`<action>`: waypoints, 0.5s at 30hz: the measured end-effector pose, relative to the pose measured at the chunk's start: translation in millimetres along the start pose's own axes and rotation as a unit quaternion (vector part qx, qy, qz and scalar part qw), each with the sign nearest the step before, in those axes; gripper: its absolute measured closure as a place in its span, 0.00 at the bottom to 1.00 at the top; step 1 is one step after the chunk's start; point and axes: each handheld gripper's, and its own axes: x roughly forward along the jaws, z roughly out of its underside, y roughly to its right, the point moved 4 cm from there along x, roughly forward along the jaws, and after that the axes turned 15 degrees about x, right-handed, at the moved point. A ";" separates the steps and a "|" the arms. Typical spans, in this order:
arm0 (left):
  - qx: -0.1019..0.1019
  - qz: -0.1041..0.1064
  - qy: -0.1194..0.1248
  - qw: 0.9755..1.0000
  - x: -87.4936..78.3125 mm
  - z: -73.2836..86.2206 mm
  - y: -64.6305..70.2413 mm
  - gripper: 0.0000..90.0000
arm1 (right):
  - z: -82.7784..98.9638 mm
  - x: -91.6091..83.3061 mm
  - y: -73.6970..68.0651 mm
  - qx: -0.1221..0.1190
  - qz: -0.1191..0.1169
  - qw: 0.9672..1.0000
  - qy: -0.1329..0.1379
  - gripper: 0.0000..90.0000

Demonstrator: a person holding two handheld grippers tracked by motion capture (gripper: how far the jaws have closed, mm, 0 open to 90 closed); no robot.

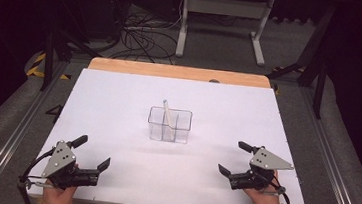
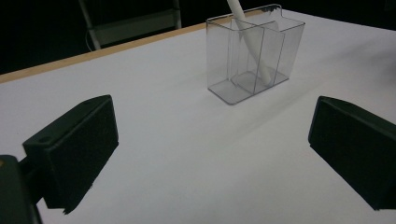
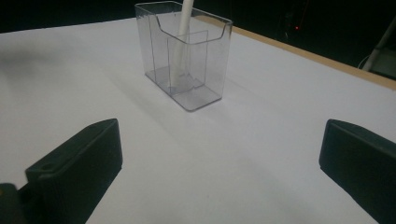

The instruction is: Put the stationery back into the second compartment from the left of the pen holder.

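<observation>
One clear plastic holder (image 1: 169, 125) stands on the one white worktop (image 1: 118, 106). One white pen (image 1: 167, 112) leans inside it. Two grippers are on the worktop: one left gripper (image 1: 94, 153) and one right gripper (image 1: 234, 159), each with two black jaws.
</observation>
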 end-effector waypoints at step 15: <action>-0.001 0.013 -0.008 1.000 4.0 4.9 -3.7 0.02 | 28.5 -2.7 7.4 0.008 0.011 0.999 -0.050 0.00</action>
